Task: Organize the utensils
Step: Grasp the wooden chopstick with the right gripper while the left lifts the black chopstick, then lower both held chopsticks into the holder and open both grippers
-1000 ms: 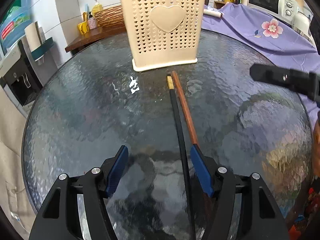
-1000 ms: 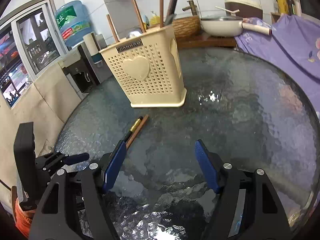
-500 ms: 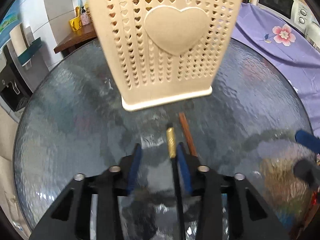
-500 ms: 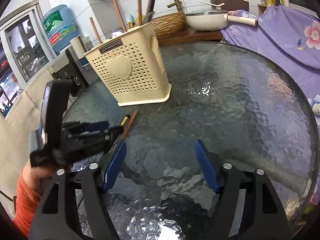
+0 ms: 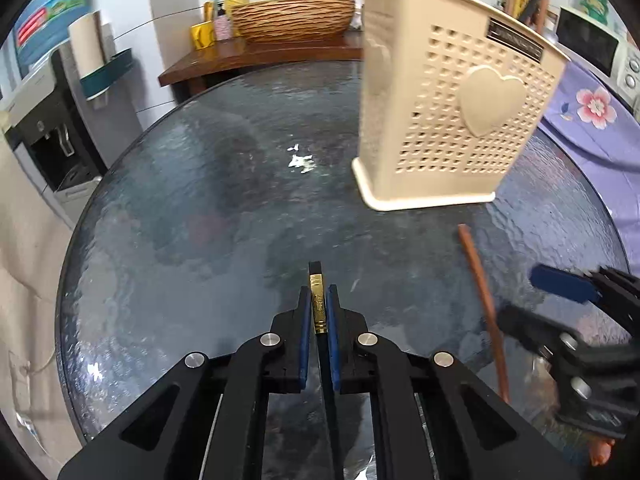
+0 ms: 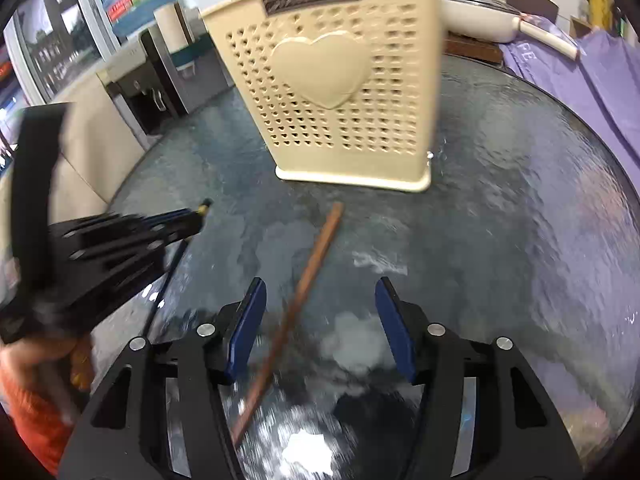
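My left gripper (image 5: 319,293) is shut on a black chopstick with a gold band (image 5: 317,303), its tip poking past the blue pads; the same chopstick (image 6: 170,270) hangs from that gripper in the right wrist view. A brown chopstick (image 6: 304,286) lies on the glass table (image 6: 500,240), passing between the fingers of my right gripper (image 6: 320,302), whose jaws are closing without touching it. That brown chopstick (image 5: 482,304) also shows at the right of the left wrist view. A cream perforated utensil holder (image 5: 448,120) with a heart stands behind, several sticks in it.
A woven basket (image 5: 294,20) and bottles sit on a wooden side table beyond the round table. A water dispenser (image 5: 52,120) stands at the left. Purple floral cloth (image 5: 592,120) and a microwave lie to the right. A white pan (image 6: 492,20) sits behind the holder.
The left gripper moved forward along the black chopstick, shut on its gold-banded end and carried it left, away from the brown one. The right gripper came up to the brown chopstick and narrowed.
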The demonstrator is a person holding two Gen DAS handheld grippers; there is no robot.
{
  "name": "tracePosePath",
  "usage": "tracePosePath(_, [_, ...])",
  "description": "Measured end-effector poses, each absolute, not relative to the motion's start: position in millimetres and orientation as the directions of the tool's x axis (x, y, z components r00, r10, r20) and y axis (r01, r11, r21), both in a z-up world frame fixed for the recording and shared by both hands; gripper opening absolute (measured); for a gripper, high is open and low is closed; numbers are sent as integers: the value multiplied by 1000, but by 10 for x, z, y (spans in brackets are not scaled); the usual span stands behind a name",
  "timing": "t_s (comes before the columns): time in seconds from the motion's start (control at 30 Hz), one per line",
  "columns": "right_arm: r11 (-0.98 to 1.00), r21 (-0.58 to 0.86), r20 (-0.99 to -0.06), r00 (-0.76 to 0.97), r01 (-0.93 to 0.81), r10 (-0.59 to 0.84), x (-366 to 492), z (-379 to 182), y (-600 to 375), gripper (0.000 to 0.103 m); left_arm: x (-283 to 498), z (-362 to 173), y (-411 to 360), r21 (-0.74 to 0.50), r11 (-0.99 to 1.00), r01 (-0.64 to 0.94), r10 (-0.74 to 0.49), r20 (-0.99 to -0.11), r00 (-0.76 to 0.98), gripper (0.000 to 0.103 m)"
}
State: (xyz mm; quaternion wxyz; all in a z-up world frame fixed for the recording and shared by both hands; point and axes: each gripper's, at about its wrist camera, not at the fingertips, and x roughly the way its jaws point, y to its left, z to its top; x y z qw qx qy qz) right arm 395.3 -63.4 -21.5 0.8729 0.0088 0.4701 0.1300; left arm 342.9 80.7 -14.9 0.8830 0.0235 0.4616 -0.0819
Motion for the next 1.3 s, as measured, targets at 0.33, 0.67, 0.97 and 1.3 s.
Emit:
tracePosePath(0.33, [983, 7, -842, 529, -185, 106, 4214, -321, -308, 15, 3407, -263, 697, -45, 981, 187, -144, -818, 557, 7])
tracePosePath(0.67, [984, 55, -820, 555, -168, 140, 4132, -327, -467, 7, 3322, -255, 555, -3, 981, 193, -115, -810, 575, 7])
tracePosePath(0.97, [962, 189, -757, 594, -197, 271, 3922, -84, -866, 7, 3181, -100, 454, -52, 974, 219, -175, -786, 592, 7])
tracePosePath(1.3, [882, 321, -554, 688, -344, 469, 3505, 716, -1376, 7, 2891, 558, 248, -104, 954, 282, -277, -668, 691, 7])
